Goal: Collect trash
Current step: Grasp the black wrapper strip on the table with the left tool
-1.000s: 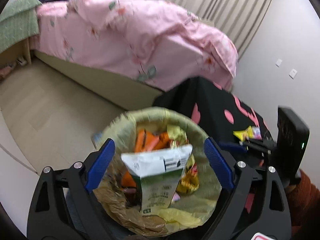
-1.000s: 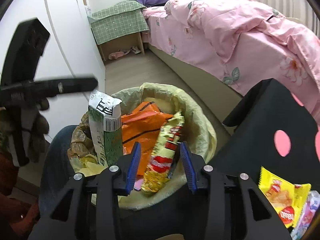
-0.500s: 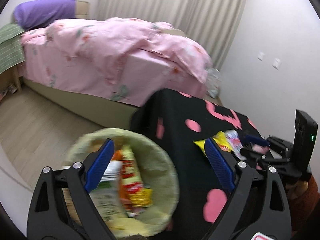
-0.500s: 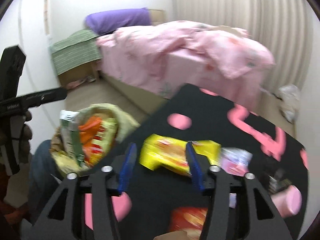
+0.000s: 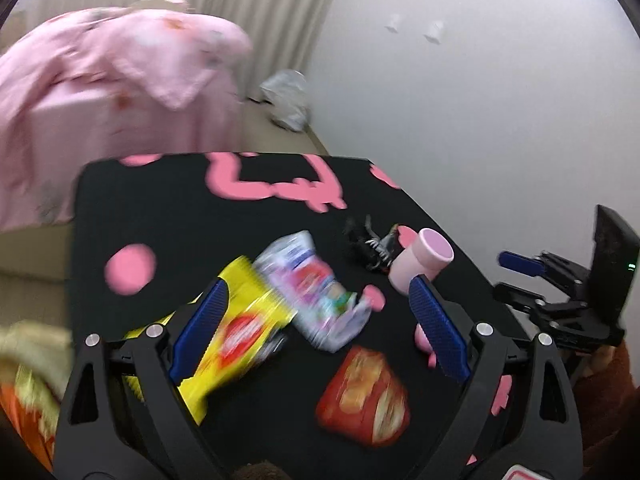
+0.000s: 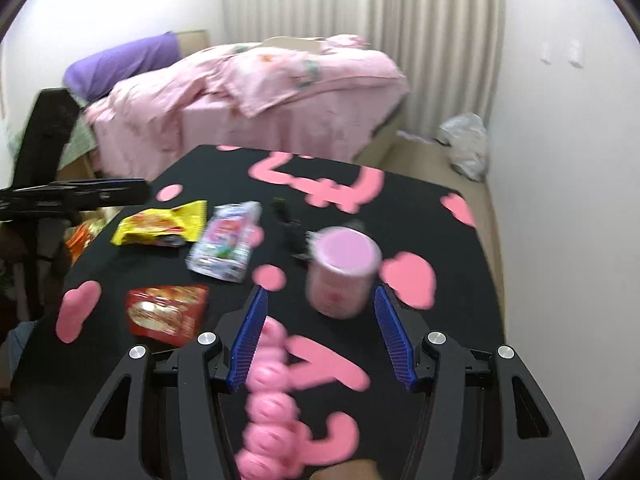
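place: home bedroom | evidence: bed (image 6: 248, 92) with pink duvet, purple pillow (image 6: 120, 64), curtains (image 6: 360, 0)

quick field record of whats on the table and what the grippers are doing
surface: black table with pink shapes
wrappers: yellow bag, pale pouch, red bag
other: pink cup upright, dark clip beside it, pink bead string
left gripper: open, empty, over the wrappers
right gripper: open, empty, cup ahead of it
blur: heavy

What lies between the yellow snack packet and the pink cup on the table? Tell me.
A white-and-pink wrapper and a small black clip-like object, lying between the yellow snack packet and the pink cup, clearest in the right wrist view.
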Demonstrator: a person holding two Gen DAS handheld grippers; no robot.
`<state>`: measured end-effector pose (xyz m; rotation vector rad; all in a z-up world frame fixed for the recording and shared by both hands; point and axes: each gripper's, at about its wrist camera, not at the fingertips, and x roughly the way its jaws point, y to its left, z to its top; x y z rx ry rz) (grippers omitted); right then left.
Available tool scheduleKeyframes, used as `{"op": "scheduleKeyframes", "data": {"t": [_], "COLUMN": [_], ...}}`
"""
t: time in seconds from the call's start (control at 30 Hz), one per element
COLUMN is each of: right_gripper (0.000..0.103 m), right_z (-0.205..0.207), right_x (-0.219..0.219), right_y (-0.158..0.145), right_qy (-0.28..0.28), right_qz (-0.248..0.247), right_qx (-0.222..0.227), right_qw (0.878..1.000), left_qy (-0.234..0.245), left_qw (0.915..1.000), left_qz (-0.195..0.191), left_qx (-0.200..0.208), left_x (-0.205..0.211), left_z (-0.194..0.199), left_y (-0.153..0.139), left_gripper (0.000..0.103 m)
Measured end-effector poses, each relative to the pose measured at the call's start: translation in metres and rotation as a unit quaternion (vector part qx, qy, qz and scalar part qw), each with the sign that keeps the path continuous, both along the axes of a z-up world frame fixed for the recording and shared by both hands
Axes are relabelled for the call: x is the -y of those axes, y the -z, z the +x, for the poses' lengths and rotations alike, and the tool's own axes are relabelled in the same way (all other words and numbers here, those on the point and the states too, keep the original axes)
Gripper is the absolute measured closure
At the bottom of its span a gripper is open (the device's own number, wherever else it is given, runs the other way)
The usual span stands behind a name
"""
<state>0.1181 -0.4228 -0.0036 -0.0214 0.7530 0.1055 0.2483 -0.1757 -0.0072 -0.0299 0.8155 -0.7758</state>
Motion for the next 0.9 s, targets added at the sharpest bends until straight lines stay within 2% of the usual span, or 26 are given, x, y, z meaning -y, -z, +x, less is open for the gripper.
{"op": "scheduleKeyframes", "data": {"t": [0.07, 0.2, 0.3, 0.37, 0.47, 0.53, 0.57, 0.7, 0.9], "right_gripper": [0.050, 0.050, 0.050, 0.050, 0.050, 0.050, 0.050, 0.050, 0.050], "right_z": [-0.006, -0.014, -0.021, -0.022, -0.019, -0.018, -0.018, -0.016, -0.013], "right_x": [0.019, 0.043, 0.054, 0.058, 0.055, 0.052, 0.051, 0.043, 0.024], "right_y": [0.007, 0.018, 0.027, 0.035, 0.045, 0.049, 0.049, 0.044, 0.037], "right_qy": [0.031, 0.070, 0.083, 0.085, 0.082, 0.078, 0.078, 0.069, 0.049], "right_qz": [0.001, 0.016, 0.035, 0.047, 0.050, 0.049, 0.050, 0.057, 0.043], "right_qx": [-0.003, -0.005, -0.006, -0.013, -0.025, -0.028, -0.028, -0.020, -0.016], "right_qw": [1.000, 0.997, 0.996, 0.995, 0.995, 0.995, 0.995, 0.996, 0.998], "left_qy": [0.024, 0.057, 0.076, 0.083, 0.100, 0.110, 0.109, 0.088, 0.033], "left_qw": [0.9997, 0.9967, 0.9906, 0.9871, 0.9845, 0.9843, 0.9850, 0.9902, 0.9968], "left_qz": [0.006, 0.050, 0.096, 0.107, 0.096, 0.077, 0.073, 0.057, 0.020], "left_qx": [-0.002, -0.030, -0.060, -0.085, -0.107, -0.115, -0.112, -0.091, -0.070], "left_x": [0.031, 0.077, 0.105, 0.114, 0.122, 0.123, 0.123, 0.109, 0.053], "left_z": [0.019, 0.050, 0.069, 0.076, 0.079, 0.075, 0.073, 0.056, 0.035], "left_y": [0.003, 0.019, 0.039, 0.049, 0.056, 0.055, 0.054, 0.041, 0.010], "left_gripper": [0.016, 0.017, 0.036, 0.040, 0.061, 0.083, 0.088, 0.096, 0.097]}}
